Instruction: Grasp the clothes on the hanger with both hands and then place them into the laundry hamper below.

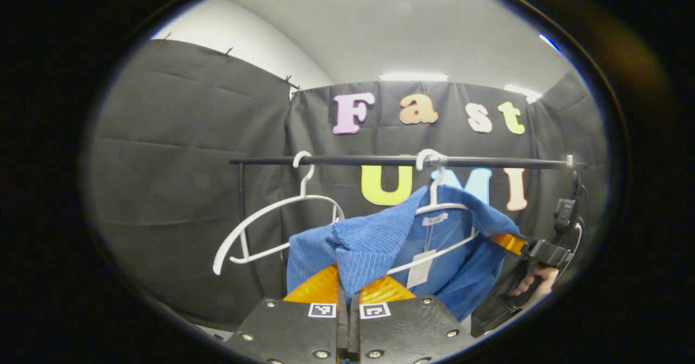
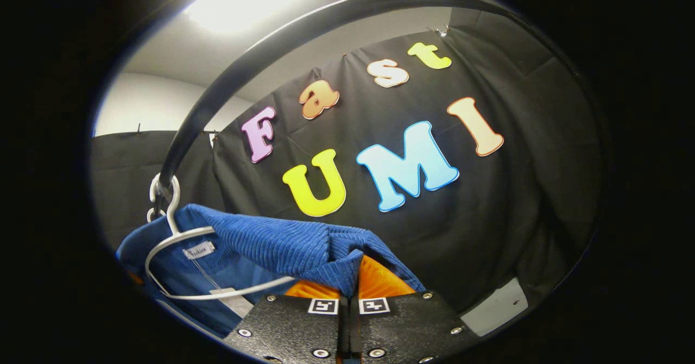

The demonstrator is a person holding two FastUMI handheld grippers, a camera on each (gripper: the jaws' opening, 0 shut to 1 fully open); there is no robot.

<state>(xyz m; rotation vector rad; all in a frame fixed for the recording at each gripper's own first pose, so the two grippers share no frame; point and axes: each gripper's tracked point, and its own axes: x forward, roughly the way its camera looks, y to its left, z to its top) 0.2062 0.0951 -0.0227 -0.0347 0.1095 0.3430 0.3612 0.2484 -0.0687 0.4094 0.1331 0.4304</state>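
Observation:
A blue ribbed garment [image 1: 374, 239] hangs on a white hanger [image 1: 434, 206] from the black rail [image 1: 380, 161]. In the left gripper view, my left gripper [image 1: 347, 287] is shut on a fold of the garment's near shoulder, and cloth bunches up between its fingers. Farther right, my right gripper [image 1: 522, 244] grips the other shoulder, with a hand [image 1: 535, 283] holding it. In the right gripper view, the right gripper [image 2: 353, 280] is shut on a pinched ridge of the blue garment [image 2: 271, 244], and the hanger [image 2: 174, 242] with a neck label sits to its left.
An empty white hanger [image 1: 271, 223] hangs on the rail left of the garment. The rail [image 2: 244, 65] arcs overhead in the right gripper view. Black cloth walls stand close behind. A rail upright [image 1: 241, 212] runs down at the left.

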